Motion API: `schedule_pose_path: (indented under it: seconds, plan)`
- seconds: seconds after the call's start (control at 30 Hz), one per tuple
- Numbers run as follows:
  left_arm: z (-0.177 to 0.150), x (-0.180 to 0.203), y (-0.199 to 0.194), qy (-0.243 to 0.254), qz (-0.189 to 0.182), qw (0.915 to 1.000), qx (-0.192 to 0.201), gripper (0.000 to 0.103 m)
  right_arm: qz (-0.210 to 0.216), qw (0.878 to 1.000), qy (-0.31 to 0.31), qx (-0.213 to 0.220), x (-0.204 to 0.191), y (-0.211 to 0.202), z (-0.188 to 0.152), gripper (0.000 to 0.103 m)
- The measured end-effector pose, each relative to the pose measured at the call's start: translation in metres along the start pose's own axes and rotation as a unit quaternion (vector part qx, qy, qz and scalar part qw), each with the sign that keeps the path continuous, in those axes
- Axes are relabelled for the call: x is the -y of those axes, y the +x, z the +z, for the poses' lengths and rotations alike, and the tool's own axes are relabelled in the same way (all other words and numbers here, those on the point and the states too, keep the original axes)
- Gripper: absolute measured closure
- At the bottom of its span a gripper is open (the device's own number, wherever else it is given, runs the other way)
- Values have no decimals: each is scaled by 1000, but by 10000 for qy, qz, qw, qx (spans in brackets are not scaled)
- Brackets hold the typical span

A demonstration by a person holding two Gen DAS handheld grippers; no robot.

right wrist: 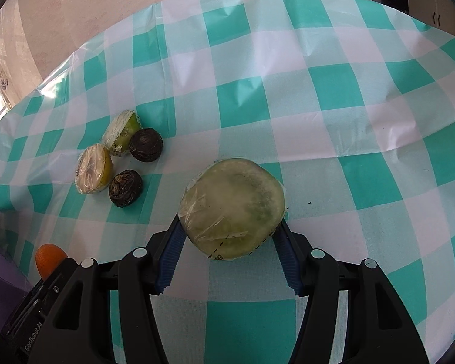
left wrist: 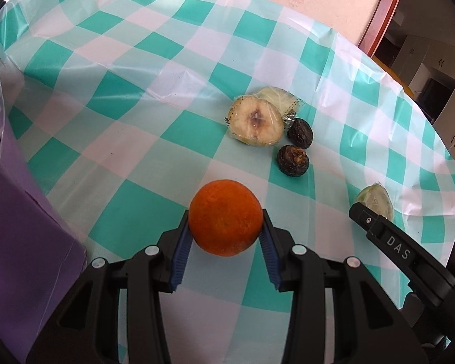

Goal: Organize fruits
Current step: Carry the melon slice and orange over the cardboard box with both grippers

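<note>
My left gripper (left wrist: 226, 227) is shut on an orange (left wrist: 226, 217) above the checked tablecloth (left wrist: 130, 97). My right gripper (right wrist: 230, 227) is shut on a plastic-wrapped green fruit half (right wrist: 232, 207), which also shows in the left wrist view (left wrist: 376, 201). Ahead lie a wrapped pale fruit half (left wrist: 256, 121), a second wrapped half (left wrist: 280, 98) behind it, and two dark wrinkled fruits (left wrist: 300, 133) (left wrist: 292, 160). The same group shows in the right wrist view: wrapped halves (right wrist: 94, 168) (right wrist: 123, 133) and dark fruits (right wrist: 145, 145) (right wrist: 125, 188). The orange (right wrist: 48, 257) peeks in at lower left there.
A purple box or bag (left wrist: 18, 212) covered with clear plastic stands at the left of the table. The round table's far edge (left wrist: 288, 3) meets a pink wall. Cabinets (left wrist: 439, 69) stand at the far right.
</note>
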State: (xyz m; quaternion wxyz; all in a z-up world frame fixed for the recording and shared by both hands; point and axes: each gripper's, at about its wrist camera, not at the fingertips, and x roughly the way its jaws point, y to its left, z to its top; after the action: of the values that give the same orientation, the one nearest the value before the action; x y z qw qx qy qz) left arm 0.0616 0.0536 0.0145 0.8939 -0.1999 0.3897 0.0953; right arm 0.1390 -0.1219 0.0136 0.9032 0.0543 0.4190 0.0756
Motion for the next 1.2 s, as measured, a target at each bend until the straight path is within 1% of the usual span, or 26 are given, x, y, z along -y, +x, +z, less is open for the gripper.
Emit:
schedule_pose_path:
  seconds: [0.33,0.5,0.7,0.8,1.0,1.13,1.2]
  plan:
    - [-30,-14,-30,105,85,9999,23,60,80,9997,-202,-61,5,-39,-50,46]
    - [-44,-25,-46,95,33,9999,89,60,130,9995,-262,119,11,-63,-73,46]
    - [-61,-30,-69,315,-95,9992,235,60,387,9985,-358,111,12,-86,-99,46]
    - [-67,-33,-78,317,-148,9989,312,60,490,9977,-428,171,11,-98,-110,46]
    - [-75,-40,-95,281,-255,9979,533,60,606,9966,-494,267,11,-115,-126,46]
    - [-81,-44,-111,266,-323,9964,744,60,682,9958,-425,440,15,-125,-130,46]
    - [-86,-44,-121,298,-418,9952,837,60,732,9948,-409,585,16,-131,-131,46]
